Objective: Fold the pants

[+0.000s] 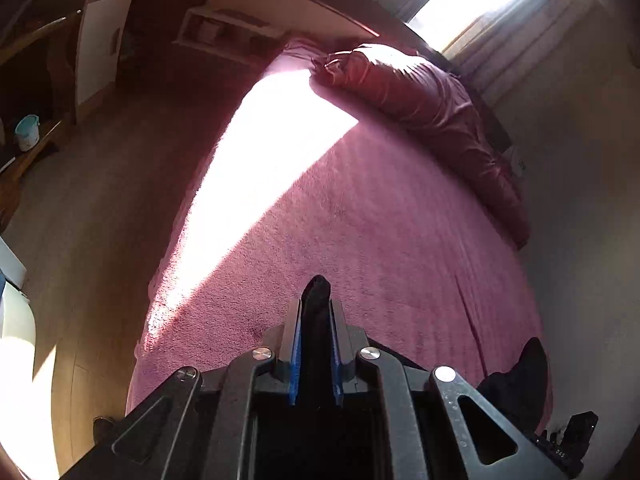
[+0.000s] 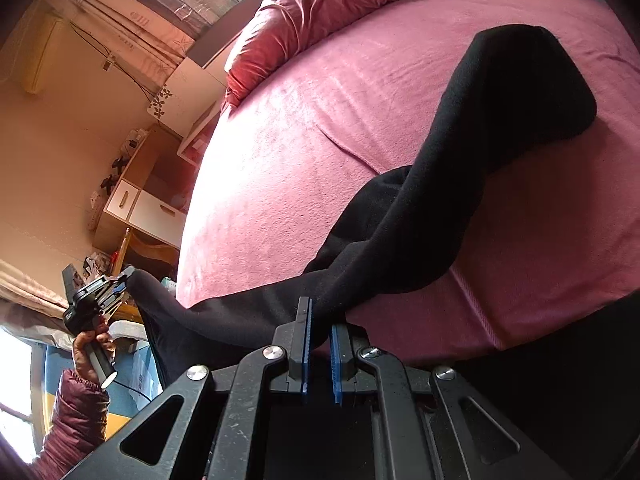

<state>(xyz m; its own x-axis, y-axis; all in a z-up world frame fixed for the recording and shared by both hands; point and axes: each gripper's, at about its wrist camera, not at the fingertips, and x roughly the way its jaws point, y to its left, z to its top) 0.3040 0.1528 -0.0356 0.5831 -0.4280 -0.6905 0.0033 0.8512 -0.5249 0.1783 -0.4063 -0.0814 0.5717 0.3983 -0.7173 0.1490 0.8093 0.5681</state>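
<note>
The black pants are seen as a soft, matte, knitted-looking length of cloth, twisted into a loose rope across the near part of the bed, with one rounded leg end lying flat further up the cover and the other end drawn off the bed's edge into the air. The bed is covered by a pink, fleecy, finely ribbed blanket, and a crumpled, shiny red quilt is heaped along its far side. In the right wrist view a fold of the black cloth is pinched between the blue ridged pads of the right gripper, whose jaws are drawn nearly together around it. To the left in that view the left gripper is held up by a hand emerging from a quilted maroon sleeve, and the pants' free end is caught at its tip. In the left wrist view the left gripper's blue pads are seen closed tightly on a narrow dark tongue of the fabric, which sticks out past the fingertips. A broad, hard-edged patch of sunlight is cast across the blanket. Beyond the bed, a wooden floor, white cabinet fronts with wooden trim and a small pale blue bucket can be made out.
</note>
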